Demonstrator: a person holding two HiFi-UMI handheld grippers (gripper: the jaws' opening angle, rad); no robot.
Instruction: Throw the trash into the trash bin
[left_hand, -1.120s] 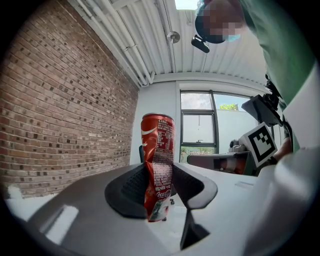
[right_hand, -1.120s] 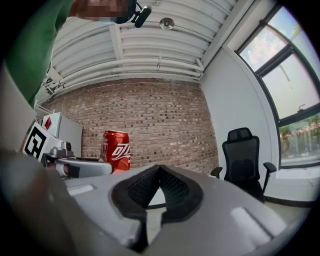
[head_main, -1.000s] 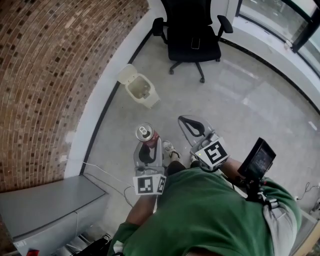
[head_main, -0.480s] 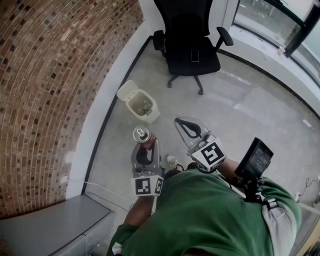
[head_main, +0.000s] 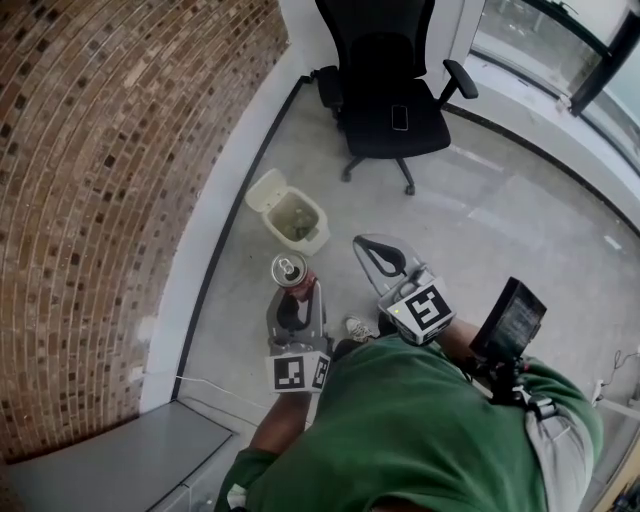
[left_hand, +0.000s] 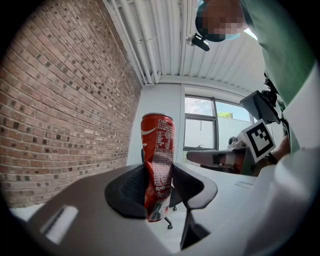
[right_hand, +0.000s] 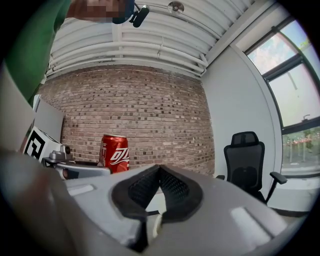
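Red can (left_hand: 158, 160) first. It stands upright between the jaws of the left gripper (left_hand: 159, 180), and the pads squeeze it so hard that its lower half is dented in. I think it is held tight and level like that so it won't slip out on the way to the bin. The right gripper (right_hand: 160, 172) has its jaws pressed together with nothing in them (no job for it right now, I'd guess).

Only the head view shows where the can has to go. The trash bin (head_main: 316, 238) sits on the floor by the brick wall (head_main: 110, 180) with its lid open, near the can but not under it yet, and a black chair (head_main: 385, 95) stands further off. The left gripper view shows the dent and the grip up close — from above you only see the can's shiny top.
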